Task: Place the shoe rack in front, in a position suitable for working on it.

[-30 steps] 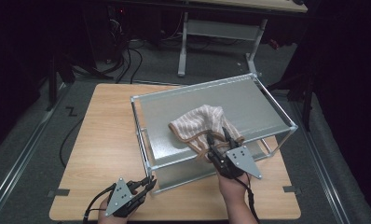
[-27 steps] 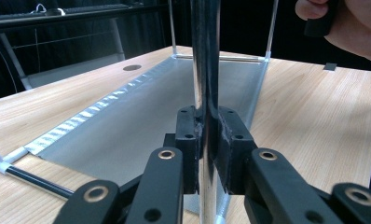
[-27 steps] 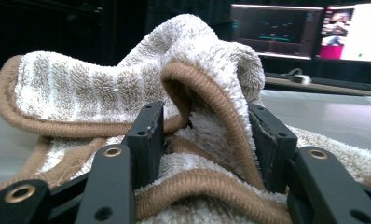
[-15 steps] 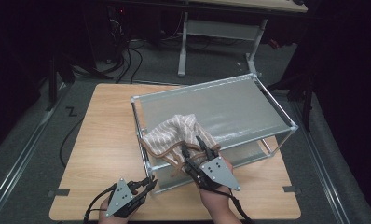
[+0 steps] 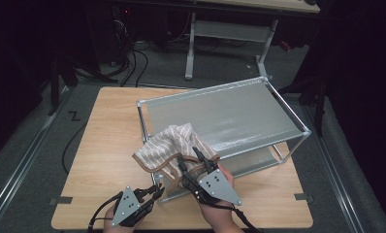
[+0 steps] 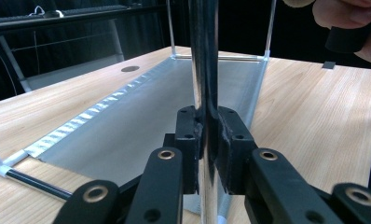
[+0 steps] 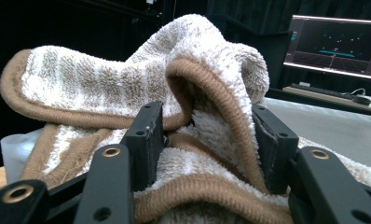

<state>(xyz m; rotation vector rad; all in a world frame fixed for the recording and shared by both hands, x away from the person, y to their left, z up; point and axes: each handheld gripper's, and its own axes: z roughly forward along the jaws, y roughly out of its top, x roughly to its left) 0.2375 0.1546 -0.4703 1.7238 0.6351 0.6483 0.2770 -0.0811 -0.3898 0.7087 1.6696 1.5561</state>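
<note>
The striped towel (image 5: pixel 174 148) sits at lower centre of the high view, bunched and draped over the near left corner of the metal rack (image 5: pixel 259 90), partly on its top shelf and partly hanging toward the table (image 5: pixel 99 145). In the right gripper view the towel (image 7: pixel 127 88) lies in thick folds, brown hem uppermost, between the two black jaws. The right gripper (image 5: pixel 193 162) has its jaws set around that bundle, pads pressing the pile on both sides; the jaws stand fairly wide because the cloth is bulky. Holding a gathered fold rather than one edge probably keeps the towel from trailing as it clears the frame.

The left gripper (image 5: pixel 154 191), at the lower left of the high view, is closed on the upright corner post (image 6: pixel 204 93) of the rack, pads tight against the chrome tube. This grip likely steadies the light frame so that drag from the towel does not shift or tip it.
</note>
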